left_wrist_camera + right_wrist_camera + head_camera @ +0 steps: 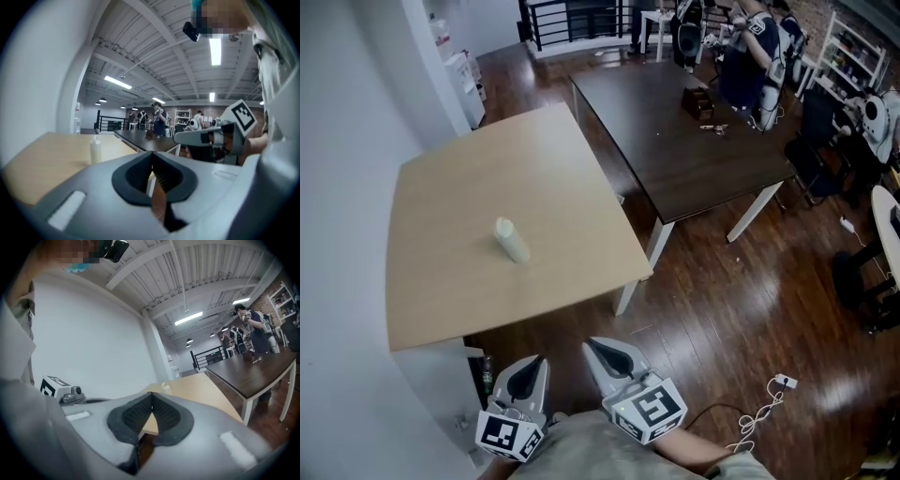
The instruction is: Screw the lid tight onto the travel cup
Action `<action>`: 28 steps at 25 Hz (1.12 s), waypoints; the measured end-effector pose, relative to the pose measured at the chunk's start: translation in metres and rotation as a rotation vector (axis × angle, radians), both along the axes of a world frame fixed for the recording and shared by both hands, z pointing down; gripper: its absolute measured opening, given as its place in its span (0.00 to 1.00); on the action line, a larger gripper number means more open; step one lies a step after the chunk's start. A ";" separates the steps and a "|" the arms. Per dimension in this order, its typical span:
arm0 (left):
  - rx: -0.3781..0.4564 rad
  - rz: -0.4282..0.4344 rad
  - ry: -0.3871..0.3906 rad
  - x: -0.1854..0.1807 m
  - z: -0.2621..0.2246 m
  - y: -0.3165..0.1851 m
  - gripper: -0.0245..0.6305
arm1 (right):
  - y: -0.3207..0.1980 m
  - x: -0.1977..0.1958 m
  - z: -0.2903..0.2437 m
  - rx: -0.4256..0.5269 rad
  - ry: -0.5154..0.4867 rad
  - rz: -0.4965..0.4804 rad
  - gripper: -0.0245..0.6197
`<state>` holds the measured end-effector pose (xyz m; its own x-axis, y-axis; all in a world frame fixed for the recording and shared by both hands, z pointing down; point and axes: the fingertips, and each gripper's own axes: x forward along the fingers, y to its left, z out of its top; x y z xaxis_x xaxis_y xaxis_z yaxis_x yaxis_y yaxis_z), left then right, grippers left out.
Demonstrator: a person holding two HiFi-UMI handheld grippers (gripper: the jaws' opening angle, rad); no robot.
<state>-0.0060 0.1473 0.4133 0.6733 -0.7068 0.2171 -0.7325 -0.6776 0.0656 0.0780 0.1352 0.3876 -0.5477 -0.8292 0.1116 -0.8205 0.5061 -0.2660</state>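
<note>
A pale cream travel cup (511, 240) with its lid on top stands upright near the middle of the light wood table (450, 197). It shows small and far off in the left gripper view (95, 151) and in the right gripper view (164, 387). Both grippers hang off the table's near edge, close to the person's body. My left gripper (534, 364) is shut with nothing between its jaws (151, 155). My right gripper (592, 346) is likewise shut and empty (151, 395). Neither touches the cup.
A dark brown table (694, 141) stands to the right of the light one. People stand at the far end of the room (750, 56). A white cable (764, 408) lies on the wood floor. A white wall (347, 94) runs along the left.
</note>
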 end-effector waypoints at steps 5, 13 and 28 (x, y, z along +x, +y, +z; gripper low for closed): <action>0.073 0.010 -0.015 -0.017 -0.024 0.036 0.04 | 0.033 -0.022 -0.013 0.034 0.025 0.021 0.04; 0.028 -0.039 0.022 -0.094 -0.001 0.102 0.04 | 0.108 -0.080 0.002 -0.001 0.045 0.097 0.04; 0.005 0.055 0.007 -0.120 0.028 0.160 0.04 | 0.178 -0.121 0.028 -0.032 0.082 0.111 0.04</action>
